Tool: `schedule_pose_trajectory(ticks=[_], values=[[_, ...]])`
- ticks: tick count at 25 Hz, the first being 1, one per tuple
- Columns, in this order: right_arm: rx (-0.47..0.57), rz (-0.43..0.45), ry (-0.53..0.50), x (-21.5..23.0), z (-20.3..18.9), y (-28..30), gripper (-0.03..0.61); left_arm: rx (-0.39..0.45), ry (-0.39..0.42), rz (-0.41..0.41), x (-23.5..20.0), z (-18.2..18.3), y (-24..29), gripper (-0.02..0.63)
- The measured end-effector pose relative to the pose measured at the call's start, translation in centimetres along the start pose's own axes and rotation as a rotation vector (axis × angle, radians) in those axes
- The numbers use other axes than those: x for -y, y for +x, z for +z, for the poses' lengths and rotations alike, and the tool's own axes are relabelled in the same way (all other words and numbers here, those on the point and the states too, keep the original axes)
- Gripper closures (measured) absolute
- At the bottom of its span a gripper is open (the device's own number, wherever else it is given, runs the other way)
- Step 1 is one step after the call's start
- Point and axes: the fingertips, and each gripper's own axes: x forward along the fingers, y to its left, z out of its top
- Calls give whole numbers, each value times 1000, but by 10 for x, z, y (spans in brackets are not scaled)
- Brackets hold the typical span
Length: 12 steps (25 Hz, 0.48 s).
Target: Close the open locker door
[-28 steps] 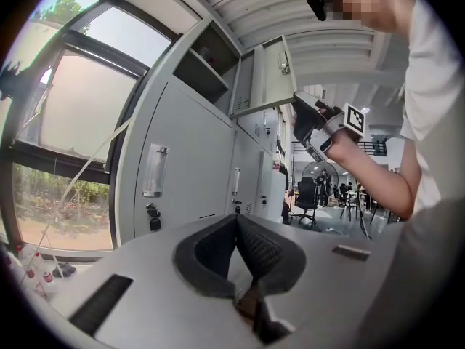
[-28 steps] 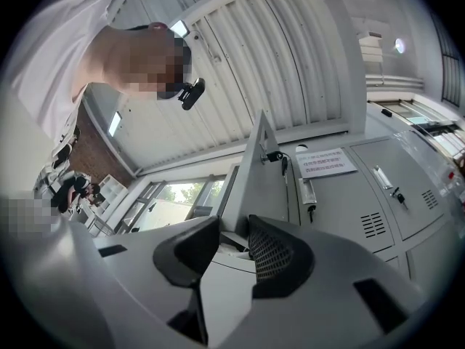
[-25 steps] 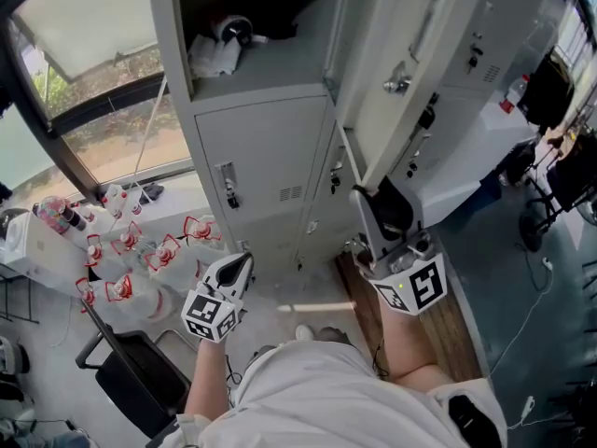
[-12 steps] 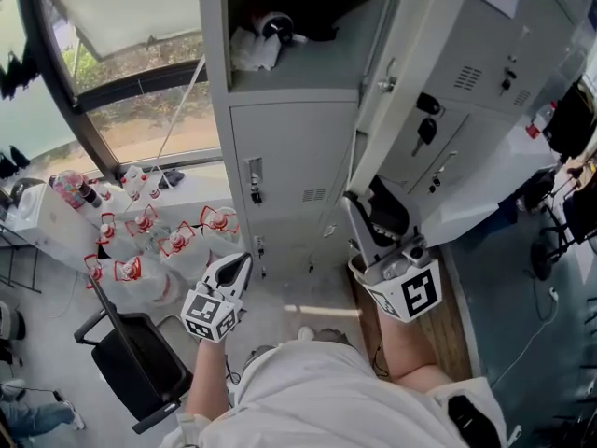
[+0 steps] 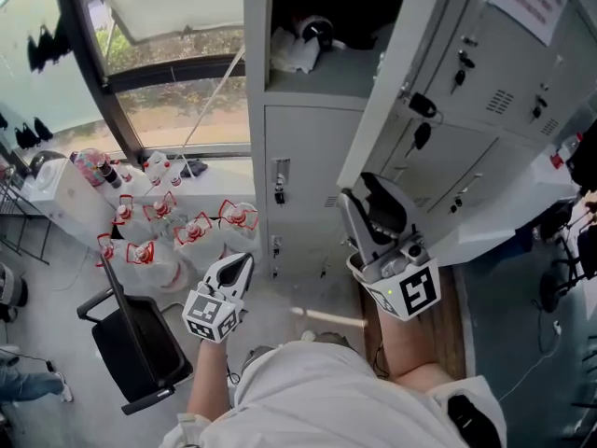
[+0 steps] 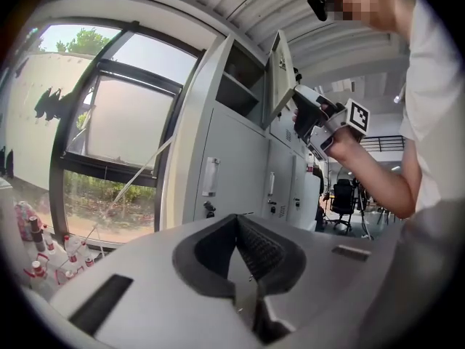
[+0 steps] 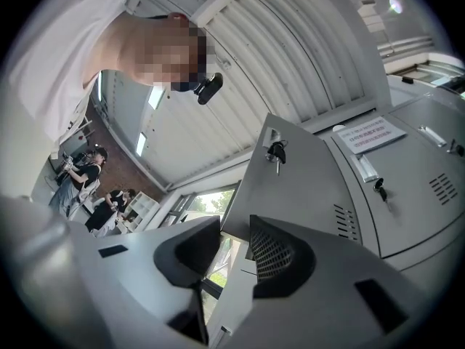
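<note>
door-closing step is on: the right gripper (image 5: 366, 203) is up at the lower edge of the open locker door (image 5: 392, 91). its jaws are apart and have just been narrowing, with the door's corner at the gap, not pinched. the left gripper (image 5: 241, 267) hangs low, jaws together, empty. next, i reckon, a steady push toward the frame. the paper notice (image 5: 527, 3) is too small to read.
</note>
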Motion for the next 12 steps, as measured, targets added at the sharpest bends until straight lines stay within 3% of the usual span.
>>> schedule_pose_trajectory(ticks=[12], values=[[40,69,68,-5,-14,24,460,-3,-16,129,-17,-4,-26,611]])
